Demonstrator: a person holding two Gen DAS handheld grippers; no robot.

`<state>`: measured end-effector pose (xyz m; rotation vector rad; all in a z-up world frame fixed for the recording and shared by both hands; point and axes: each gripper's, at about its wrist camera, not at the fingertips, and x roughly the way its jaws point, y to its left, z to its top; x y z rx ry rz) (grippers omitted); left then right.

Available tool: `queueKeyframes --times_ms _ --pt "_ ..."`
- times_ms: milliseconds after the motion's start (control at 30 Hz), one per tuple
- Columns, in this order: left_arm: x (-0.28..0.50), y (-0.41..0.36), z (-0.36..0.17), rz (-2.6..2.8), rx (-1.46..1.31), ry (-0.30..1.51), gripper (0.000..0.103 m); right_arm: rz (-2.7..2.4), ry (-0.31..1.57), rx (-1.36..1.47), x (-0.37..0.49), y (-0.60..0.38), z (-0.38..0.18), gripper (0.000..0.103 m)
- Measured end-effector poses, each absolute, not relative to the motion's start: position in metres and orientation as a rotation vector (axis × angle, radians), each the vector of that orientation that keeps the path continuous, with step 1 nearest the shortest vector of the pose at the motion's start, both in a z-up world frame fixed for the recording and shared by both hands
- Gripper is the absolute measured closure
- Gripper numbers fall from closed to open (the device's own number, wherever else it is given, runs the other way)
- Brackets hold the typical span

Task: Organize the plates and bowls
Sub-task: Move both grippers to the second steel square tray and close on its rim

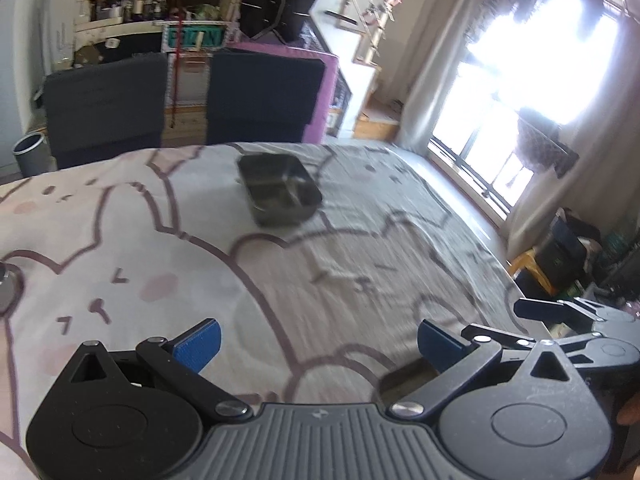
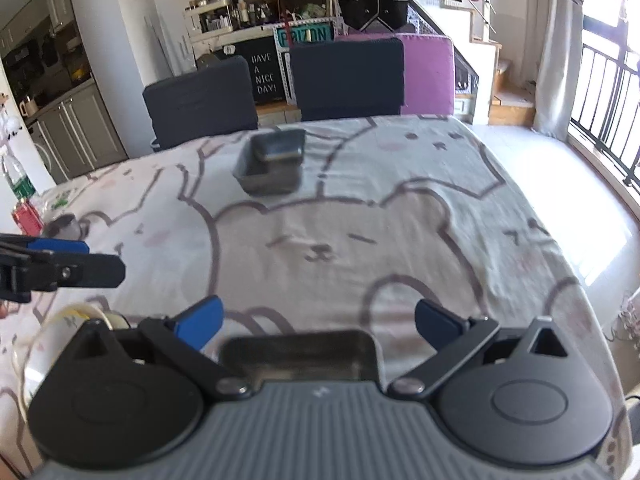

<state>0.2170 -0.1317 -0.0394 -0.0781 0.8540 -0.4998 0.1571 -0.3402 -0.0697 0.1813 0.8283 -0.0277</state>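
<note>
Left wrist view: the left gripper [image 1: 318, 338] has its blue pads spread wide with nothing between them, only bear-print tablecloth [image 1: 120, 240] below.
Right wrist view: the right gripper [image 2: 318, 326] is likewise spread wide and pinching nothing; a metal tray [image 2: 298, 354] lies just under it at the near edge of the tabletop, partly hidden by the gripper body.
Stacked trays: a second, divided metal container [image 1: 280, 188] sits toward the far edge of the tabletop, in front of two dark chairs [image 1: 106, 108], well apart from both grippers.
Left edge: a white plate or bowl rim [image 2: 52, 320] shows by the near left corner; a small metal cup [image 2: 64, 226] and a bottle [image 2: 18, 196] stand further up that edge.
Step, as judged: between grasps, choosing the next dish.
Doing it well: keep the jaws wide, come down square over one tray wall, close on the rim only, then lift level so the tray nests without scraping the cloth.
</note>
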Motion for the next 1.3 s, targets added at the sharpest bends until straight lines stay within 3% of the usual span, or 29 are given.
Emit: queueKeyframes --times_ms 500,933,967,1033,1300 --pt "0.287 -0.065 -0.036 -0.336 -0.209 0.783 0.0 -0.096 0.739 0.418 0.243 -0.291 -0.058 0.0" --pt "0.36 -0.05 -0.043 -0.312 -0.136 0.683 0.0 -0.296 0.784 0.746 0.349 -0.294 -0.12 0.0" --pt "0.365 -0.054 -0.043 -0.333 -0.108 0.678 0.0 -0.319 0.792 0.767 0.355 -0.296 -0.126 0.005" --pt "0.374 -0.064 -0.042 -0.367 -0.051 0.651 0.0 -0.348 0.767 0.821 0.363 -0.3 -0.136 0.026" --pt "0.418 -0.106 -0.058 -0.397 0.126 0.624 0.0 -0.351 0.754 0.948 0.397 -0.302 -0.172 0.042"
